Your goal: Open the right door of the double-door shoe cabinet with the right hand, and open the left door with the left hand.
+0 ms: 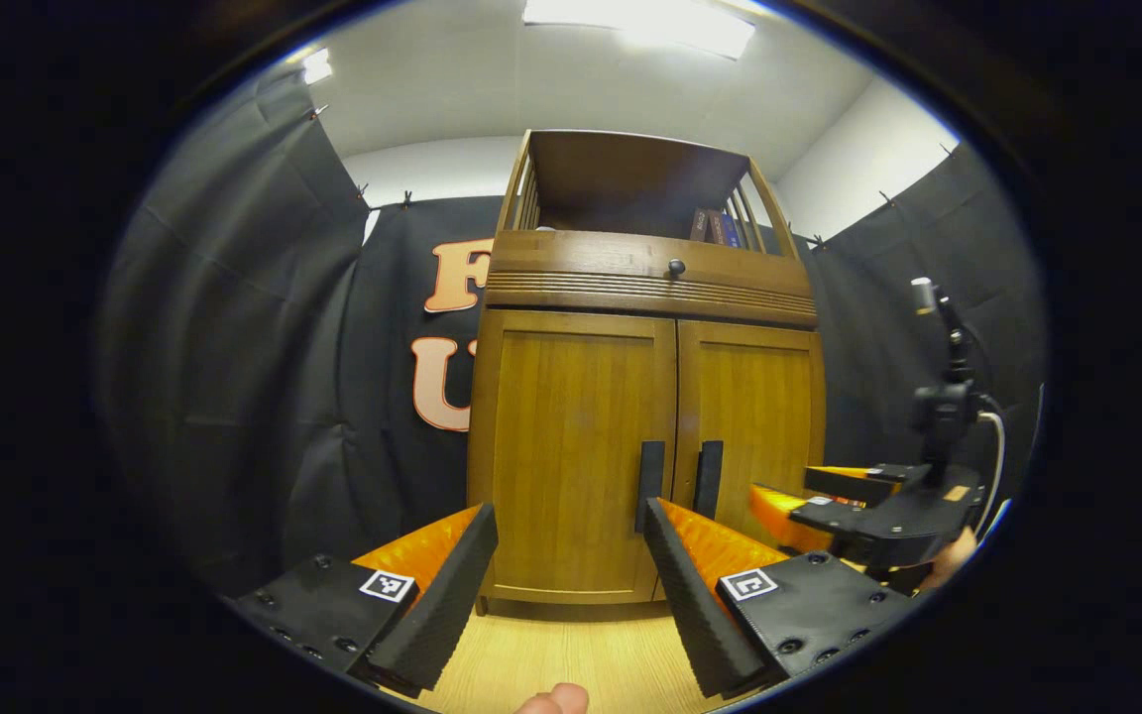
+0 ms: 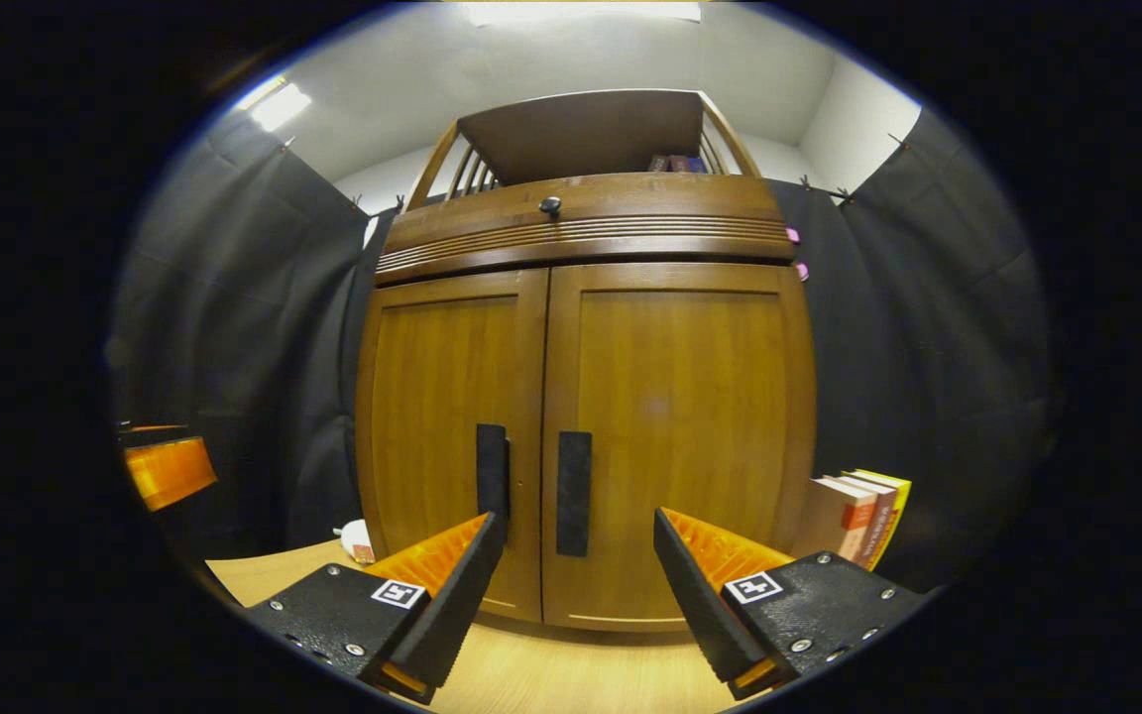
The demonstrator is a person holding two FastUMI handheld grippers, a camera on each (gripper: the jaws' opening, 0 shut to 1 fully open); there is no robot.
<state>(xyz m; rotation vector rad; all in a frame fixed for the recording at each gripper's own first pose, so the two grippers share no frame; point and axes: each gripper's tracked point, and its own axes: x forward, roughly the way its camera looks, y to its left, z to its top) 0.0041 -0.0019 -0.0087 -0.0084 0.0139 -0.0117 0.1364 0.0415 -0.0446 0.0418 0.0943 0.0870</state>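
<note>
While both doors of the brown wooden double-door shoe cabinet (image 2: 581, 397) are shut flush, the two grippers hang in front of it with nothing in them. It stands on a light wood-grain surface (image 2: 571, 674) against the black cloth wall.

From the right gripper view, the right gripper (image 2: 571, 565) has its fingers spread wide and sits close to the cabinet front. The flat black vertical handle of the right door (image 2: 573, 493) lines up right in the gap between the fingers, just above their tips, but not touching either one. The matching black handle of the left door (image 2: 492, 471) sits just over the tip of the finger on the left of that view. Some upright books (image 2: 854, 516) lean beside the cabinet on the right, and a small white thing (image 2: 358, 540) sits by its lower left corner, too small to tell what it is.

From the left gripper view, the left gripper (image 1: 571, 550) is spread wide too and is farther back. The left door (image 1: 576, 451) fills the gap between its fingers, with both handles over toward the finger on the right of that view. The right gripper (image 1: 868, 506) shows off to the right, nearer the cabinet, ahead of the right door (image 1: 754, 426). A round dark knob (image 1: 676, 266) sits on the drawer band above the doors, and there are books (image 1: 715, 226) on the open top shelf.
</note>
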